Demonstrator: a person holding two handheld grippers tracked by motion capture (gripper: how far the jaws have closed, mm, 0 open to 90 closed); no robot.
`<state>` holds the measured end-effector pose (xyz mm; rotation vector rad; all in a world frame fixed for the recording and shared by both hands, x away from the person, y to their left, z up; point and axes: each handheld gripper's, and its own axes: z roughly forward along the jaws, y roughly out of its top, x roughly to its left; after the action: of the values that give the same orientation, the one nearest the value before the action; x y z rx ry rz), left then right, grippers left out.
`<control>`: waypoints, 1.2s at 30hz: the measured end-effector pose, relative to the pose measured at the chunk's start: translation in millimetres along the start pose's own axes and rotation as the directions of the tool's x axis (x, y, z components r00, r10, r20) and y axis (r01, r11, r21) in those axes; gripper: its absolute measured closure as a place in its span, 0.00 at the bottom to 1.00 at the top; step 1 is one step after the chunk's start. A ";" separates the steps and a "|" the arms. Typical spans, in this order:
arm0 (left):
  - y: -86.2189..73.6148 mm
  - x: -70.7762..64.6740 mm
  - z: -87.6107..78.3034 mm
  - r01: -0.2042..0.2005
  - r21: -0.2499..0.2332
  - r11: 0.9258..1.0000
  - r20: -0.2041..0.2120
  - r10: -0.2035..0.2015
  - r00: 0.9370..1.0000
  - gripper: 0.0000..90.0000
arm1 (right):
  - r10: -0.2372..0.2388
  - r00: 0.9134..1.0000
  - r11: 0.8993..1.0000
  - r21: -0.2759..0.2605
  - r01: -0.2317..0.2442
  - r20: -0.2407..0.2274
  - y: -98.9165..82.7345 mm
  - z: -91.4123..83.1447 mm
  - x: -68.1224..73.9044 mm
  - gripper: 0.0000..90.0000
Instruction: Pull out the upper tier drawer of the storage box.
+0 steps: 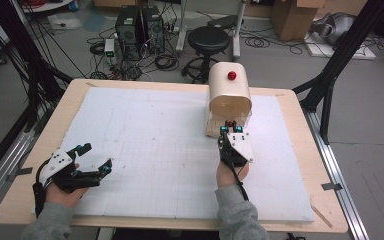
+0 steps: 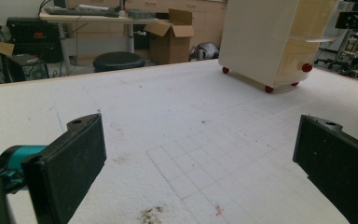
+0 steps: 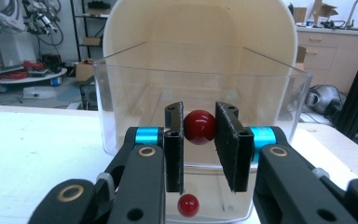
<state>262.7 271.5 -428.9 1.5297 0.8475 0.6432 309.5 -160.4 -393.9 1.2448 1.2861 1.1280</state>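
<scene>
No text, label, brand or number is legible anywhere.

Grey sleeves [image 1: 237, 215]; black tools with teal fittings.

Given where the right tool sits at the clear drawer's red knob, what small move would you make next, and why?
Probably close the right tool a little further onto the red knob, then pull gently back. Its jaws bracket the knob on the clear drawer of the cream box; contact looks partial, so I cannot tell whether the grip is firm. The left tool is open, far off.
</scene>
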 end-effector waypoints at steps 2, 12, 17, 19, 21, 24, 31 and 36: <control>0.4 -0.1 0.1 -0.001 -0.001 1.000 0.001 0.001 1.000 0.03 | 0.002 1.000 1.000 -0.005 -0.002 0.002 -0.6 -2.4 -0.2 0.82; 0.4 0.1 1.4 -0.003 0.002 1.000 0.006 0.003 1.000 0.03 | 0.019 1.000 0.999 -0.038 -0.020 -0.009 -4.0 -20.6 0.1 0.82; 0.4 -0.2 1.8 -0.002 0.004 1.000 0.007 0.001 1.000 0.03 | 0.024 1.000 0.999 -0.039 -0.025 -0.013 -3.6 -24.3 0.1 0.82; 0.3 0.0 1.8 -0.002 0.005 1.000 0.006 0.002 1.000 0.03 | 0.025 1.000 0.999 -0.040 -0.025 -0.013 -4.2 -26.0 -0.2 0.82; 0.2 0.4 1.8 -0.002 0.002 1.000 0.007 0.002 1.000 0.03 | 0.031 0.999 0.999 -0.043 -0.032 -0.017 -5.5 -27.7 -0.9 0.82; -0.2 1.5 1.7 0.004 0.001 1.000 0.003 -0.004 1.000 0.03 | 0.027 0.999 0.999 -0.044 -0.028 -0.018 -6.8 -28.0 -1.2 0.82; -0.4 1.9 1.9 0.002 0.002 1.000 0.003 -0.002 1.000 0.03 | 0.035 0.999 0.998 -0.042 -0.035 -0.020 -6.8 -27.9 -1.2 0.80; -0.2 1.6 1.9 0.003 0.001 1.000 0.005 -0.003 1.000 0.03 | 0.014 0.999 0.998 -0.060 -0.016 -0.035 -5.8 -30.0 1.0 0.72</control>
<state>265.1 271.7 -429.5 1.5300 0.8465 0.6371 279.1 -159.3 -397.1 1.1968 1.2611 1.1954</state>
